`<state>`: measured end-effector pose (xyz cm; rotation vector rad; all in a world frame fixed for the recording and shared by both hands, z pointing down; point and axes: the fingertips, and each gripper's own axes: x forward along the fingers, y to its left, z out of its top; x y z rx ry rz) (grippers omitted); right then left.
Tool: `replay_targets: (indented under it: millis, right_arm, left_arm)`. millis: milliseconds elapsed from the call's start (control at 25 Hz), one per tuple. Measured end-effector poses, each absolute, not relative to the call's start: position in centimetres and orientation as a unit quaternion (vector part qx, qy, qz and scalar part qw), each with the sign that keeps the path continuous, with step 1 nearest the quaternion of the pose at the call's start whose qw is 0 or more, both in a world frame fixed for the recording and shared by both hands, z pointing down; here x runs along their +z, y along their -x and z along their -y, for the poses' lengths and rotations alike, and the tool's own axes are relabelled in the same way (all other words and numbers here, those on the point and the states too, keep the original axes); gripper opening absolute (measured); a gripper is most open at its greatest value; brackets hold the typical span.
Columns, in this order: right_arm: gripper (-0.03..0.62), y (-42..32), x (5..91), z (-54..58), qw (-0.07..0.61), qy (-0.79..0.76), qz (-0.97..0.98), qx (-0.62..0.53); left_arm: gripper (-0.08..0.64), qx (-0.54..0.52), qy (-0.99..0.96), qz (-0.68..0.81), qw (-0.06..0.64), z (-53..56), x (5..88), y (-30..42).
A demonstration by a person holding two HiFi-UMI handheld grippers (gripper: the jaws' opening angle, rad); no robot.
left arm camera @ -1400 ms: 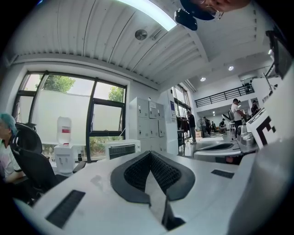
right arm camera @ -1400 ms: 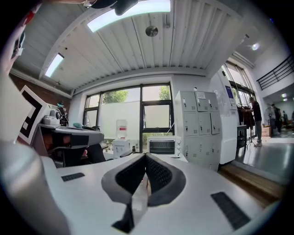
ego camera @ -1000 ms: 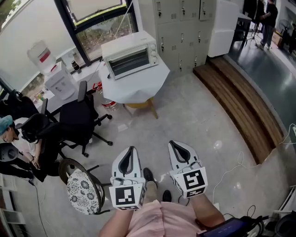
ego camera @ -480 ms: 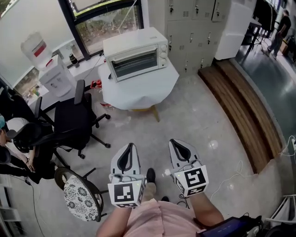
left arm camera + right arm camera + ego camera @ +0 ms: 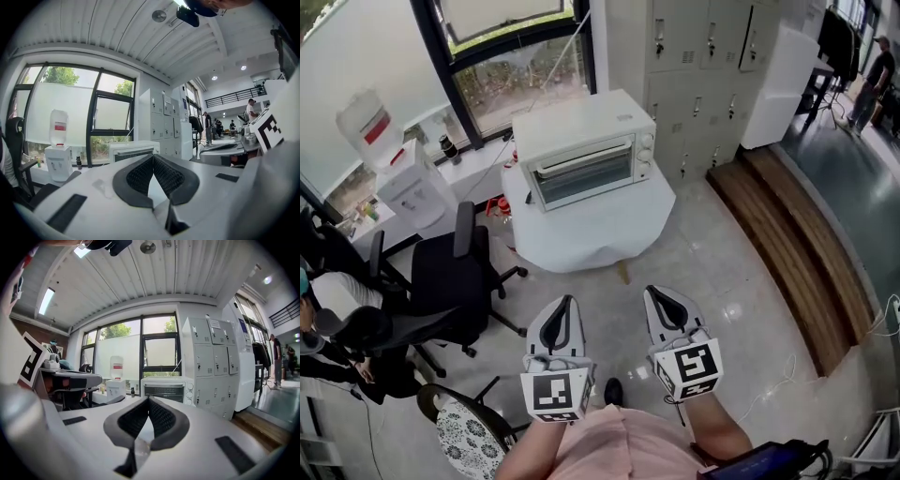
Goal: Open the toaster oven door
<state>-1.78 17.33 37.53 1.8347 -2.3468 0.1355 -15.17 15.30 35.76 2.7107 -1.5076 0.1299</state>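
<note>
A white toaster oven (image 5: 584, 150) stands on a small table under a white cloth (image 5: 595, 232), its glass door shut, knobs on its right side. It shows ahead in the left gripper view as toaster oven (image 5: 132, 151) and in the right gripper view as toaster oven (image 5: 167, 389). My left gripper (image 5: 560, 314) and right gripper (image 5: 666, 304) are held low near my body, well short of the table. Both are shut with nothing between the pads, tips touching: left gripper (image 5: 153, 157), right gripper (image 5: 148, 400).
A black office chair (image 5: 450, 272) stands left of the table, and a patterned round stool (image 5: 469, 436) is near my left side. A water dispenser (image 5: 408, 187) is at the window. Grey lockers (image 5: 703, 66) back the oven; a wooden step (image 5: 797, 244) runs on the right.
The oven and table have come nearer and lower in the head view as I walk toward them. Both grippers keep the same shut pose in front of me.
</note>
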Motion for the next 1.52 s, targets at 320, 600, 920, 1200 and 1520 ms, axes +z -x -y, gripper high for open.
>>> replay_targets:
  millis: [320,600,920,1200,1520]
  right_arm:
    - [0.002,0.1,36.7,-12.5,0.055,-0.63,0.773,0.045]
    - [0.002,-2.6,37.6,-9.6,0.06,-0.64,0.764,0.051]
    - [0.003,-6.2,38.0,-2.0,0.06,-0.614,0.785,0.055]
    - [0.003,-8.3,37.8,6.3,0.071,-0.555,0.827,0.059]
    - [0.008,-9.2,37.1,12.7,0.074,-0.495,0.865,0.039]
  left_arm:
    - [0.014,0.043,-0.886,0.462,-0.011,-9.9,34.9,13.1]
    - [0.014,0.058,-0.892,0.448,0.005,-7.1,37.2,10.5]
    - [0.014,0.083,-0.878,0.471,0.011,-0.5,38.9,7.2]
    - [0.014,0.096,-0.842,0.53,0.02,6.2,38.2,5.5]
    - [0.014,0.092,-0.802,0.59,0.01,10.8,36.7,4.6]
